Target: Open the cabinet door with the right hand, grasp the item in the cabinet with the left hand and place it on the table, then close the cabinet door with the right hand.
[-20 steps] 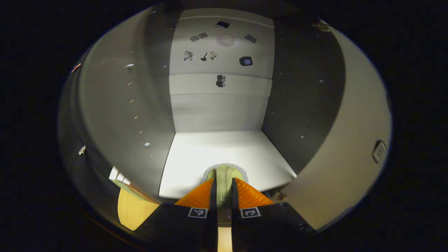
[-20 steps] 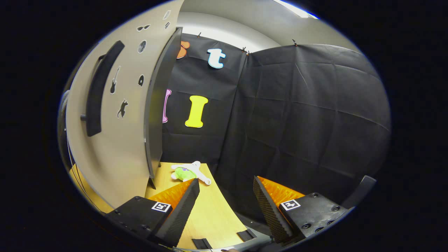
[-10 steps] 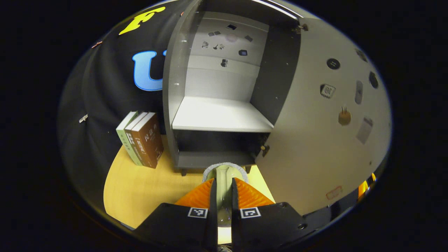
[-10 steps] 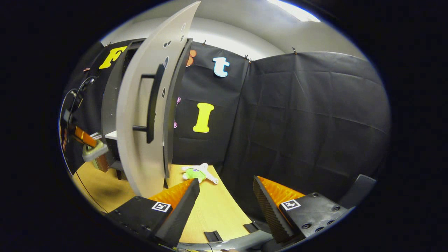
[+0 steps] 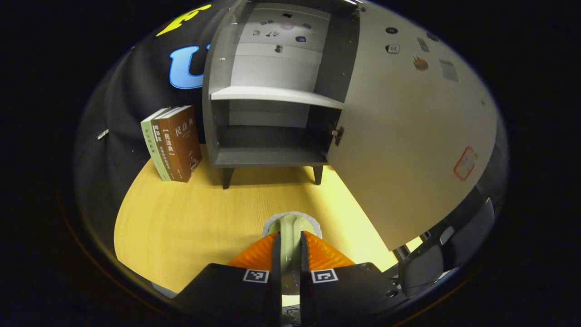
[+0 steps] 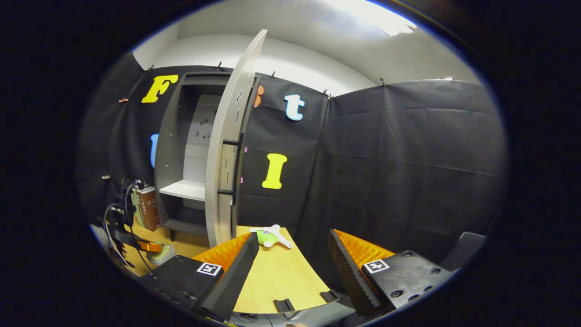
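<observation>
Currently, my left hand-held gripper (image 5: 288, 243) pinches a pale green item (image 5: 290, 227) above the counter (image 5: 190, 218). Right hand-held gripper (image 6: 290, 254) spread wide; cabinet door (image 6: 227, 150) open.

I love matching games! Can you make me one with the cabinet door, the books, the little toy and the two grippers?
1. cabinet door
2. books
3. plush toy
4. left gripper
5. right gripper

A. lying on the table
B. open, holding nothing
C. swung open
D. shut on a pale green item
E. standing beside the cabinet

Pairs: 1-C, 2-E, 3-A, 4-D, 5-B
</observation>
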The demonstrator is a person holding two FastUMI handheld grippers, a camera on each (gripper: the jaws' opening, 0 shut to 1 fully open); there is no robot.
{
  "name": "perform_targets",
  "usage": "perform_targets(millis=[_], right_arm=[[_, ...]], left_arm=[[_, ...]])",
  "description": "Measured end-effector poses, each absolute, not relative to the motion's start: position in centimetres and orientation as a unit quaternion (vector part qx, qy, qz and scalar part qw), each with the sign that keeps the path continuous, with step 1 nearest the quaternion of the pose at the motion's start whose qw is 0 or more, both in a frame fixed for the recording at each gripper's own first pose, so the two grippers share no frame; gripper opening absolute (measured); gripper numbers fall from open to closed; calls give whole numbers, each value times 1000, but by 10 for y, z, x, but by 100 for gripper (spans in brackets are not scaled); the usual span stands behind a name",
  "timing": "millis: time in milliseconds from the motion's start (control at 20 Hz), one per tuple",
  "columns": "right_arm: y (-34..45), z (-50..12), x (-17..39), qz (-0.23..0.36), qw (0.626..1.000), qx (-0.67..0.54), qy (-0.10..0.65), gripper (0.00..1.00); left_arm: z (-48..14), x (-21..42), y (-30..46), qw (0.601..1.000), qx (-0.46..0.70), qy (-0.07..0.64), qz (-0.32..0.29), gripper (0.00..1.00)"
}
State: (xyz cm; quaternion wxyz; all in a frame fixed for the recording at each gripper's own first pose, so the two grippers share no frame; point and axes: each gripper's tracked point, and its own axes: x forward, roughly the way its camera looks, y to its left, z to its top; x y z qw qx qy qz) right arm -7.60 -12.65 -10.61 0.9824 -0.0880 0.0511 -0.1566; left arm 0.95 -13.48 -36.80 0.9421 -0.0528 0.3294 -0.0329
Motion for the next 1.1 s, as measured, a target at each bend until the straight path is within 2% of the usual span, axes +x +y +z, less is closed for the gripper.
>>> perform_targets(millis=[250, 500, 700, 950, 1000, 1050, 1100], right_arm=[[-119, -123, -51, -97, 989, -90, 69, 97], [-124, -129, -19, -40, 993, -80, 76, 98], [-138, -144, 0, -16, 993, -74, 92, 98], [-143, -158, 12, 7, 992, -70, 105, 98], [-144, -159, 15, 10, 992, -70, 107, 97], [-143, -160, 17, 15, 992, -69, 107, 97], [-141, -160, 18, 20, 992, -69, 106, 97]], left_arm=[[-416, 22, -151, 945, -80, 317, 11, 20], [-464, 27, -140, 941, -59, 324, 70, 20], [-496, 23, -139, 932, -88, 340, 87, 20], [-510, 17, -144, 928, -86, 352, 84, 28], [-507, 15, -149, 929, -89, 352, 76, 33], [-506, 16, -148, 929, -85, 352, 74, 46], [-504, 15, -149, 929, -81, 355, 71, 51]])
